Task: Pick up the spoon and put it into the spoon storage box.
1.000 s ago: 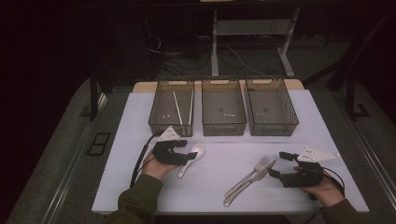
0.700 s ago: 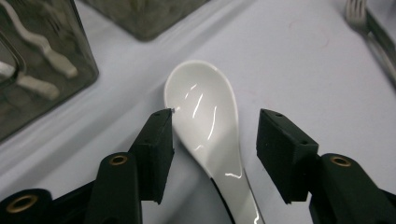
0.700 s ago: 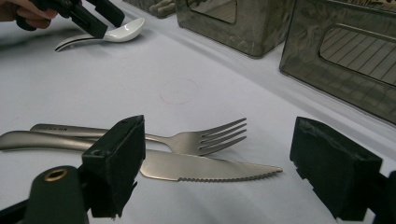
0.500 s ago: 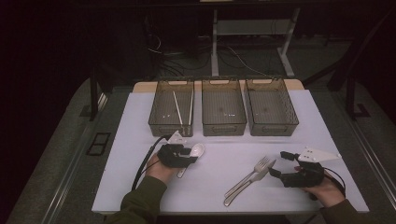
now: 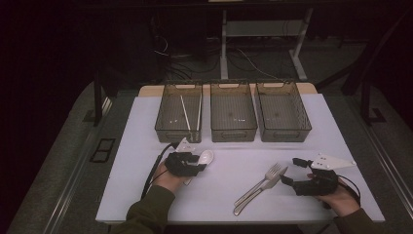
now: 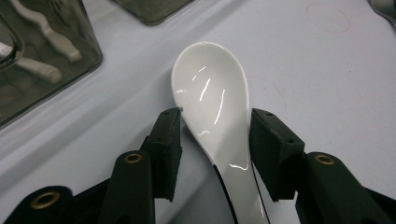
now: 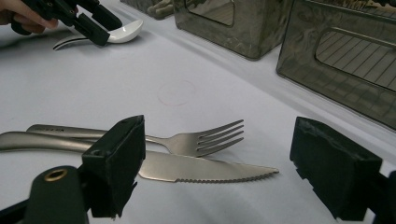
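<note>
White ceramic spoon [image 6: 212,100] flat on the pale table [image 5: 146,126], bowl toward the three wire baskets [image 5: 233,111], just in front of the left one. Left gripper [image 6: 215,135] down over the neck of the spoon, jaws just closed in to a narrow gap, both pads at the spoon's edges; firm grip not certain. Right gripper [image 7: 243,158] wide apart, empty, low beside the fork [image 7: 205,138] and knife [image 7: 201,170] lying side by side.
</note>
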`<state>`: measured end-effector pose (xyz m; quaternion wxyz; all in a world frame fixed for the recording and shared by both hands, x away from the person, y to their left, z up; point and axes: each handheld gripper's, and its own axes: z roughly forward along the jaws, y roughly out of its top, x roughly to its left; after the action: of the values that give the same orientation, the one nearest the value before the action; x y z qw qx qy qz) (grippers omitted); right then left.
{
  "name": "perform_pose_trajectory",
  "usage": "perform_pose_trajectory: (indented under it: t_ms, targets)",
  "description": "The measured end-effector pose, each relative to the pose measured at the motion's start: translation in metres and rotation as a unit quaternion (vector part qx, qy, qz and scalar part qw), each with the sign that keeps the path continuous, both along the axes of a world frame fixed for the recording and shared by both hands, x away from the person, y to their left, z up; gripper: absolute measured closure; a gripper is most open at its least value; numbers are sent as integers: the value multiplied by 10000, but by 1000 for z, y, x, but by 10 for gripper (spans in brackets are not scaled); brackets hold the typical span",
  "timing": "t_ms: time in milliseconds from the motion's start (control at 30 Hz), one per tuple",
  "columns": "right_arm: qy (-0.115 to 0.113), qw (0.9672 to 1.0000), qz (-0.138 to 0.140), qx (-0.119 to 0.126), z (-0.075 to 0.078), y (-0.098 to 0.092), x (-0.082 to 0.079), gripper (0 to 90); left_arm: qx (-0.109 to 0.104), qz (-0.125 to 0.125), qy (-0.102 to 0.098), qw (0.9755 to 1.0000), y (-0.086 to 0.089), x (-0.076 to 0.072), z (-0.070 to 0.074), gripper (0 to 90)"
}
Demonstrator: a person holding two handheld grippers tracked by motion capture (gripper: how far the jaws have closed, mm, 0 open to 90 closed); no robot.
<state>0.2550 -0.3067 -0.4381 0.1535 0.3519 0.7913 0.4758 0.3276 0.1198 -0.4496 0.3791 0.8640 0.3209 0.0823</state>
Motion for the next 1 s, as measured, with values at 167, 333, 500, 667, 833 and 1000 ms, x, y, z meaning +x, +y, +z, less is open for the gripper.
perform_pose_trajectory:
  t_ms: [167, 333, 500, 667, 833, 1000]
  targets:
    - [0, 10000, -13, -4, 0, 0, 0, 179, 128, 41, -136, 9998, -1, -2, 0, 617]
    - [-17, 10000, -11, -9, 0, 0, 0, 179, 175, 54, -149, 9997, -2, -3, 1, 640]
    - [-9, 10000, -15, -1, 0, 0, 0, 179, 144, 36, -74, 9999, 2, -1, 2, 678]
    - [-12, 10000, -6, 11, 1, 0, 0, 179, 37, 53, 18, 10000, 6, 1, 2, 709]
    - [-19, 10000, -16, 46, 1, 0, 0, 179, -32, 125, 133, 9998, 15, 5, 1, 821]
    - [-27, 10000, -15, 51, 1, 0, 0, 179, 2, 139, 164, 9998, 14, 6, 2, 825]
